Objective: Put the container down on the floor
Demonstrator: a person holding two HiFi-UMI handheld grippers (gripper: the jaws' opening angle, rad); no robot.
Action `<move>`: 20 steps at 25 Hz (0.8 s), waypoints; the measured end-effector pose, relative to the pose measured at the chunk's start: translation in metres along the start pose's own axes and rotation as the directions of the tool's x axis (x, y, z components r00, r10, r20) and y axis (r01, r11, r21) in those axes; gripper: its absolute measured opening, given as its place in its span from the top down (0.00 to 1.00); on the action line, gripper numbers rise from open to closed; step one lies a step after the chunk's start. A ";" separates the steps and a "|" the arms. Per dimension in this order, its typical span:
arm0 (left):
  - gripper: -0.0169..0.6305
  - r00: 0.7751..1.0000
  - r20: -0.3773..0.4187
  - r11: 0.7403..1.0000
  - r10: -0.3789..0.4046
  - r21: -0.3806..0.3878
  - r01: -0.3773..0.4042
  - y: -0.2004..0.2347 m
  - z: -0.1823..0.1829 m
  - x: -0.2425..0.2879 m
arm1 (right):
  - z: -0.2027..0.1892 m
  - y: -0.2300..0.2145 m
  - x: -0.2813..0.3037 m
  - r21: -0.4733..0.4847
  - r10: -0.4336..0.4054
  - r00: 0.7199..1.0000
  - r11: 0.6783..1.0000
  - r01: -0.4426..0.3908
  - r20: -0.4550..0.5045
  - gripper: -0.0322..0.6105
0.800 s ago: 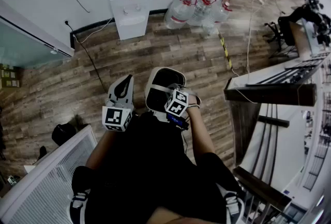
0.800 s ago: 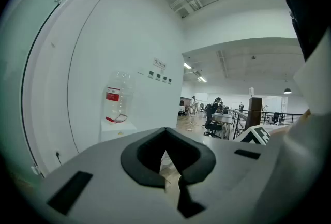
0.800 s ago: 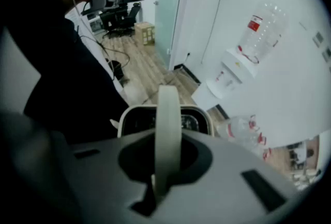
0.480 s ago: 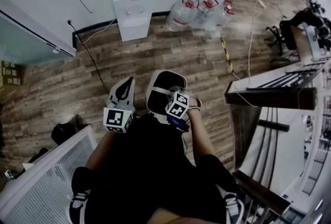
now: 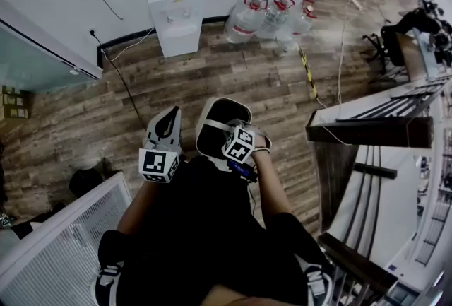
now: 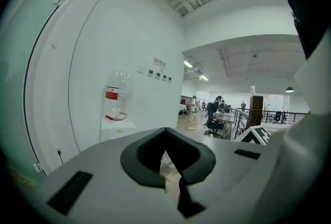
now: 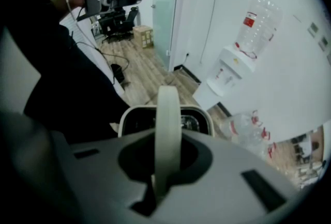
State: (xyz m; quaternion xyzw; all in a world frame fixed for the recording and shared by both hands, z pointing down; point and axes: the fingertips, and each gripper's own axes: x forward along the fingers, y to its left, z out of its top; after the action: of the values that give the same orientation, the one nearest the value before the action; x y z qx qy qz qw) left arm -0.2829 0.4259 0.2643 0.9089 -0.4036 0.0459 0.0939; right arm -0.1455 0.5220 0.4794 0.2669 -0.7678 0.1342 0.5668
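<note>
1. Left tool [image 5: 168, 121]: I log a pale grey shell with dark pad recesses and a cube [image 5: 158, 164] of black-and-white square markers.
2. Right tool [image 5: 230, 129]: matching grey shell and marker cube [image 5: 240, 143].
3. Operator's clothing: black top [image 5: 205, 220]; black-and-white shoes [image 5: 107, 276].

No legible text in any view.

- Water bottle [image 6: 115, 99] on the dispenser [image 5: 176, 11]: red label, print too small to read.
- Wall beside it: small white sign [image 6: 160, 63] above a row of dark plates [image 6: 159, 76]; characters cannot be made out.
- Floor bottles [image 5: 272, 15]: red labels, unreadable.
- Marker cube [image 5: 158, 164] on the left hand-held gripper [image 5: 168, 119] and marker cube [image 5: 240, 144] on the right hand-held gripper [image 5: 226, 129]: black-and-white square patterns only, no letters or digits.
</note>
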 end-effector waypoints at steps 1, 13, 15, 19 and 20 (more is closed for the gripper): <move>0.93 1.000 0.000 1.000 0.004 0.002 -0.004 -0.003 0.000 0.001 | -0.003 -0.001 0.000 0.007 -0.003 1.000 1.000 0.003 0.002 0.90; 0.93 0.999 -0.003 0.999 0.037 0.034 -0.037 -0.039 -0.005 0.010 | -0.042 -0.019 0.005 0.056 -0.028 1.000 0.998 0.028 0.006 0.90; 0.93 1.000 -0.004 0.999 0.026 0.037 -0.026 -0.043 -0.005 0.018 | -0.048 -0.025 0.006 0.068 -0.033 0.999 0.997 0.032 0.002 0.90; 0.93 1.000 -0.012 0.999 -0.004 0.033 0.004 -0.045 -0.010 0.043 | -0.058 -0.044 0.011 0.106 -0.043 0.999 0.993 0.043 -0.008 0.90; 0.93 1.000 -0.014 1.000 -0.013 0.028 0.013 -0.045 -0.012 0.051 | -0.061 -0.049 0.013 0.116 -0.043 0.999 0.992 0.044 -0.012 0.90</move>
State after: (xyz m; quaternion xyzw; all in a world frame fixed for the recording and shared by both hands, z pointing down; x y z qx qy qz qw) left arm -0.2152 0.4212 0.2779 0.9125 -0.3962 0.0572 0.0840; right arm -0.0718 0.5097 0.5062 0.3156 -0.7500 0.1675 0.5567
